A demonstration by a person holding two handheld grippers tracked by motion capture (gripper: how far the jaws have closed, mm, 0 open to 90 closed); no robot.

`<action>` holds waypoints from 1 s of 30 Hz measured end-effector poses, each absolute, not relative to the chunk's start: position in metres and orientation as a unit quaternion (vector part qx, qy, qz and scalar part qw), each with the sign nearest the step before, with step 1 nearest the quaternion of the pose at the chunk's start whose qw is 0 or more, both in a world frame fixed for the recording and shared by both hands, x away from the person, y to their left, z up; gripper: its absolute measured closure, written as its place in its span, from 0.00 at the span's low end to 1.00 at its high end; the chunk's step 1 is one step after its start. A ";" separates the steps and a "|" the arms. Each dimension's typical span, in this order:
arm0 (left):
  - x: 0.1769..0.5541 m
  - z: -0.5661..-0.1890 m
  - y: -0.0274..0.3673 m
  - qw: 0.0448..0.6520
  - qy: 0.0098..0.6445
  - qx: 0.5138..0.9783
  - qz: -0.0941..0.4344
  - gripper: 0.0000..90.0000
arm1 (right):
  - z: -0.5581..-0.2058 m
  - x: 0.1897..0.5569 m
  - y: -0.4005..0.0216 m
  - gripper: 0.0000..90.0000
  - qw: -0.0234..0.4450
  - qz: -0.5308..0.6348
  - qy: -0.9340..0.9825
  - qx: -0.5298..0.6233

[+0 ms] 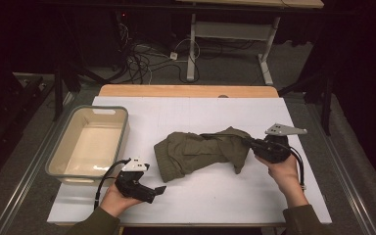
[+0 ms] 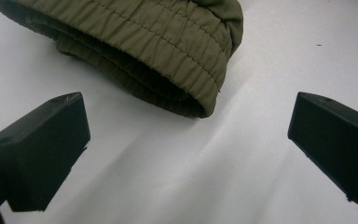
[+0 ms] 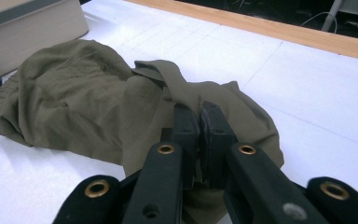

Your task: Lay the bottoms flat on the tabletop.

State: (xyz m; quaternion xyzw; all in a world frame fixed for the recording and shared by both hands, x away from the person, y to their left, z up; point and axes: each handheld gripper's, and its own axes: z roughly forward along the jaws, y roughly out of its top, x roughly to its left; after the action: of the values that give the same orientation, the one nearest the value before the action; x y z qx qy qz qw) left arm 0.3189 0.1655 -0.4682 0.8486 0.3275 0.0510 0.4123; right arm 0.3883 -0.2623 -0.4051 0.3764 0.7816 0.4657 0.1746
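White table top [image 1: 225,191] fills most of the high view, wooden edge strip [image 1: 186,91] along its far side. Beige plastic bin [image 1: 54,159] sits at the table's left edge, nothing visible inside it. Olive-green garment [image 1: 200,149] lies crumpled near the middle of the table, to the right of the bin and apart from it; the elastic ribbed waistband end points toward the near left, a twisted narrower end runs off to the right.

Right gripper [image 1: 251,143], held in the person's right hand [image 1: 285,171], is at the garment's right end. In the right gripper view its jaws stand pressed together with a fold of the garment [image 3: 74,102] pinched between the pads; exactly how much cloth is caught is hard to see, probably a thin layer.

Left gripper [image 1: 160,190], in the left hand [image 1: 115,198], rests low near the front edge, just short of the waistband. In the left gripper view its jaws are wide apart with bare table between them, the waistband [image 2: 168,56] just ahead, not touched.
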 end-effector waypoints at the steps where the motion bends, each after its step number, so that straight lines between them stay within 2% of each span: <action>1: 0.319 -0.468 0.166 0.413 0.326 0.849 0.051 0.00 | -0.405 0.389 -0.263 0.97 0.175 0.466 0.782 0.376; 10: 0.320 -0.468 0.165 0.416 0.326 0.848 0.045 0.00 | -0.403 0.396 -0.270 0.97 0.174 0.472 0.774 0.385; 30: 0.321 -0.469 0.165 0.418 0.324 0.848 0.042 0.00 | -0.399 0.395 -0.304 0.96 0.214 0.461 0.751 0.421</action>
State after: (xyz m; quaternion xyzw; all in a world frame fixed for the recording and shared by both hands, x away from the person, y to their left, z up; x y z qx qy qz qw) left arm 0.3208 0.1650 -0.4685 0.8478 0.3237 0.0424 0.4178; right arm 0.3953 -0.3039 -0.3992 0.4209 0.7512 0.4614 0.2138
